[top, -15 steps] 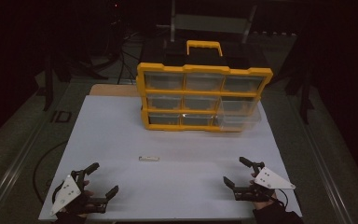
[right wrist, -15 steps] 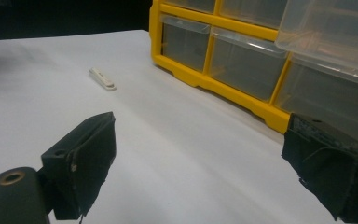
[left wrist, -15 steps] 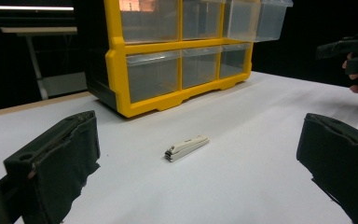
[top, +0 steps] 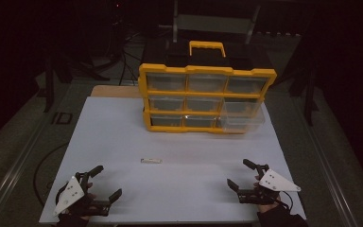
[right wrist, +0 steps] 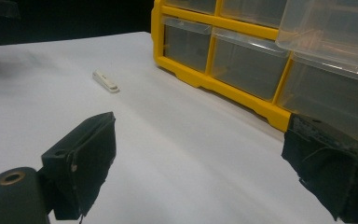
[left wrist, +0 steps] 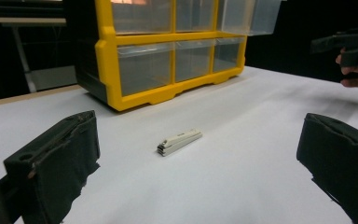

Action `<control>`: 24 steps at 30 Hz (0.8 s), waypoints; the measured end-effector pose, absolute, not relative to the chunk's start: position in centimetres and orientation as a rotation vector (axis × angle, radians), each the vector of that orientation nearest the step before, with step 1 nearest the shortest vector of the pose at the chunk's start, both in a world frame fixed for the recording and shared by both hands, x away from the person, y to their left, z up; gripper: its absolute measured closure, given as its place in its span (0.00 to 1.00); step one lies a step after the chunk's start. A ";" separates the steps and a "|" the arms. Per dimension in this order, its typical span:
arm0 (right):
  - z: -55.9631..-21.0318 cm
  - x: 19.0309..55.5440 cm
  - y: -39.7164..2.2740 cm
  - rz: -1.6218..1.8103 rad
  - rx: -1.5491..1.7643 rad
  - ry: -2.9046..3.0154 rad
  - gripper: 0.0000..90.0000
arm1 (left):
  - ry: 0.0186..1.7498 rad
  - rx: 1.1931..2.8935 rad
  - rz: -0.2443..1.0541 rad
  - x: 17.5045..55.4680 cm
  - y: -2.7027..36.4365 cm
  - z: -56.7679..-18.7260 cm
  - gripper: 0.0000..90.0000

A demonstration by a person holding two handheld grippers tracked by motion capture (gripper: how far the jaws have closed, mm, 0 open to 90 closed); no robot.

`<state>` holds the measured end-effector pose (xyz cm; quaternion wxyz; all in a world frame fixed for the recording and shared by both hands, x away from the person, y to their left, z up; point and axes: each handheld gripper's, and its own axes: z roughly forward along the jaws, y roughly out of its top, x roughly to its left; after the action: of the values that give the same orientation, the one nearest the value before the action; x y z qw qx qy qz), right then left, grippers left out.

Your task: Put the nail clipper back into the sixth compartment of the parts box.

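A small white nail clipper (top: 151,161) lies flat on the white tabletop (top: 113,127), in front of a yellow organizer (top: 208,97) with clear drawers. My left gripper (top: 108,181) rests at the near left corner, open wide and holding nothing. In the left gripper view the nail clipper (left wrist: 179,142) lies ahead, between the lines of the two jaws but well beyond them. My right gripper (top: 237,173) sits at the near right, also open and holding nothing. From the right gripper view the nail clipper (right wrist: 105,80) is far off to the left.
The organizer's two lower right drawers (top: 242,116) stick out toward me; one pulled-out drawer (right wrist: 331,28) overhangs the table near my right jaw. A yellow handle (top: 207,46) tops the organizer. The other hand (left wrist: 354,70) shows at the right of the left gripper view.
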<state>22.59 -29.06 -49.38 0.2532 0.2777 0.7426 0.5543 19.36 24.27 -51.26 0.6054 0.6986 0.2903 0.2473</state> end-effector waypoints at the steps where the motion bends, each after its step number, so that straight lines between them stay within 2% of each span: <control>1: -49.4 22.6 -29.1 1.509 0.758 2.019 0.11 | 0.667 1.616 0.575 19.3 24.2 -51.3 0.00; 24: -49.0 22.3 -28.8 1.525 0.726 2.022 0.11 | 0.697 1.616 0.526 19.8 23.6 -50.2 0.00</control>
<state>22.31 -28.76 -48.97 0.2508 0.2666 0.7430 0.5603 19.79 23.64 -50.17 0.6071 0.6991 0.3015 0.2276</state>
